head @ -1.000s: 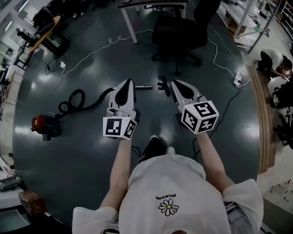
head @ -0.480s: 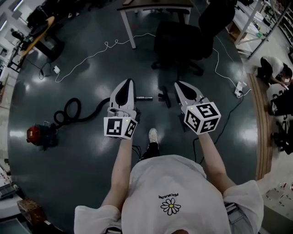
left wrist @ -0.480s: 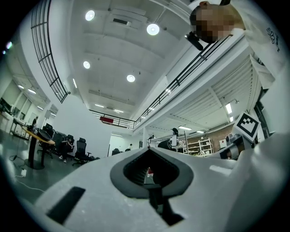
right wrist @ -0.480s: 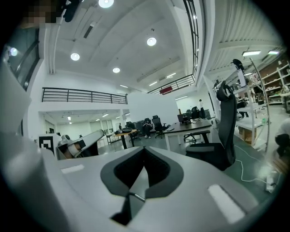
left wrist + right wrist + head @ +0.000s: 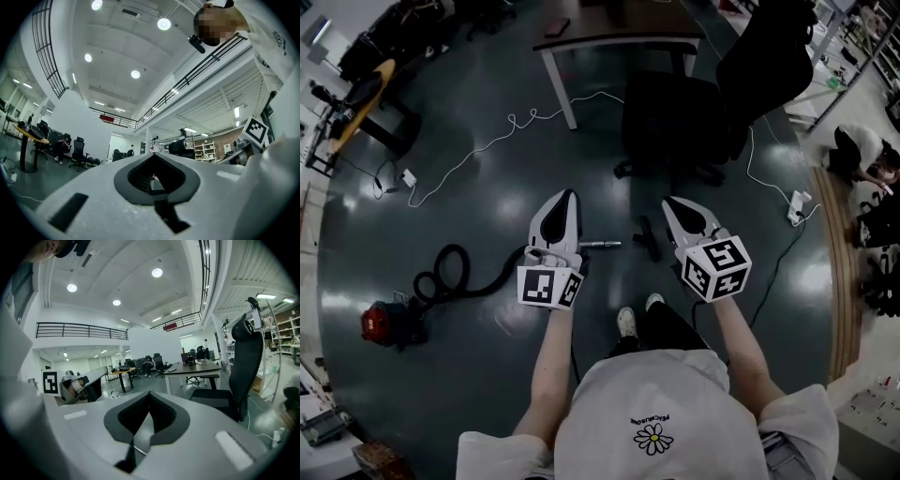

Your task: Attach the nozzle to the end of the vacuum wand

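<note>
The vacuum wand's metal end [image 5: 602,245] lies on the dark floor, its black hose [image 5: 455,272] curling left to the red vacuum body [image 5: 384,323]. A black nozzle [image 5: 648,236] lies just to its right, apart from it. My left gripper [image 5: 569,193] hovers above the wand's left side, jaws shut and empty. My right gripper [image 5: 668,201] hangs right of the nozzle, also shut and empty. The left gripper view shows the left gripper [image 5: 151,154] with its jaws together and pointing across the hall. In the right gripper view the right gripper [image 5: 149,393] is likewise shut.
A black office chair [image 5: 675,122] and a table [image 5: 614,42] stand ahead. A white cable [image 5: 516,122] snakes over the floor to a plug; another runs to a power strip [image 5: 797,208]. A person [image 5: 862,150] crouches at the right by shelving.
The person has walked forward. Wand end and nozzle now lie level with the grippers' bodies instead of at their tips. Chair and table have come nearer. Both grippers stayed shut.
</note>
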